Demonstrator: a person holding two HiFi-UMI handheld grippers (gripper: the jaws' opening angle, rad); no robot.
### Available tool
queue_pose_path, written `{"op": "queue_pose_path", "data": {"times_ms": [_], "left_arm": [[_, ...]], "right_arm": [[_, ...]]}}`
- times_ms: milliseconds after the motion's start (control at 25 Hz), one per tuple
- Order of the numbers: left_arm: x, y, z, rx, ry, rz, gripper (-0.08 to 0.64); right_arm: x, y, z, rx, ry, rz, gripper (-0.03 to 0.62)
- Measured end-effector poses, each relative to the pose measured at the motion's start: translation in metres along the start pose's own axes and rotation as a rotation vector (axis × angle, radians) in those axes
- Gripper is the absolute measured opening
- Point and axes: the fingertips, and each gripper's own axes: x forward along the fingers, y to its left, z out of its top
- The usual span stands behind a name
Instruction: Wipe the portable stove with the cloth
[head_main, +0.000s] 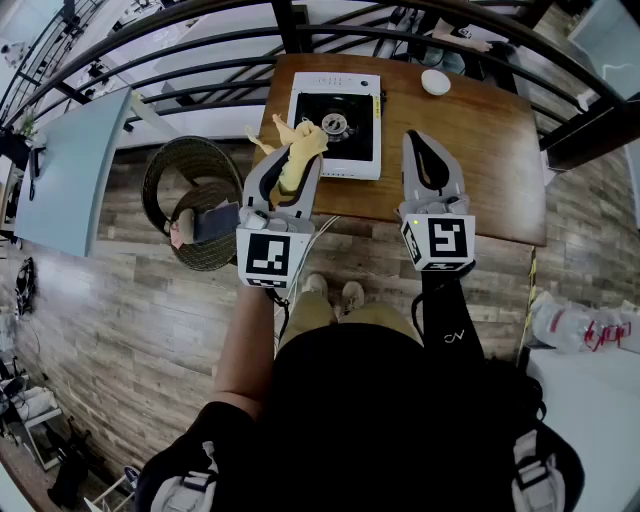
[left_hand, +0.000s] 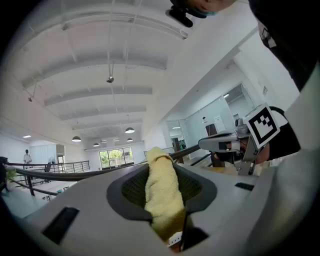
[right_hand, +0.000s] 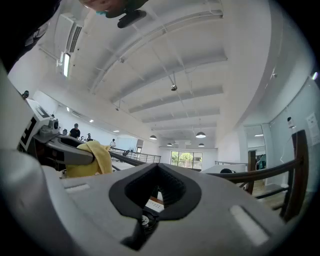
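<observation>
Left claw (head_main: 290, 158) clamped on yellow cloth (head_main: 303, 146), short of table (head_main: 485, 135). Right claw (head_main: 418, 138) closed, empty. Portable stove (head_main: 335, 122) lay at 12 o'clock. I judged approach step; next, lower cloth onto stove top.

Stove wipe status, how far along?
Done: the yellow terry cloth is picked up, clamped in the left gripper. In hand: that gripper holds it in the air over the wooden table, off the white-and-black portable stove. Left: the wiping itself, by the look of it. The right gripper is shut and empty.
</observation>
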Motion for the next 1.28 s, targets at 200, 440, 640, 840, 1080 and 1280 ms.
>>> {"op": "queue_pose_path", "data": {"times_ms": [200,440,640,840,1080,1280], "left_arm": [[-0.004,-0.004,0.003,-0.002,-0.002,0.007,0.127],[-0.001,-0.012,0.013,0.021,-0.028,-0.008,0.127],[0.002,-0.007,0.006,0.008,0.007,-0.001,0.127],[0.015,0.0,-0.002,0.001,0.008,-0.022,0.128],[0.056,0.013,-0.009,-0.009,0.005,-0.068,0.127],[0.102,0.044,-0.02,-0.01,0.0,-0.104,0.128]], "right_arm": [[-0.007,0.0,0.003,0.006,-0.015,0.009,0.002],[-0.012,-0.005,0.004,0.047,-0.023,0.012,0.001],[-0.005,-0.002,0.001,0.042,-0.016,0.023,0.001],[0.011,-0.004,-0.005,0.057,-0.017,0.01,0.002],[0.049,-0.024,-0.015,0.057,0.0,-0.01,0.002],[0.102,-0.035,-0.025,0.059,0.011,-0.036,0.001]]}}
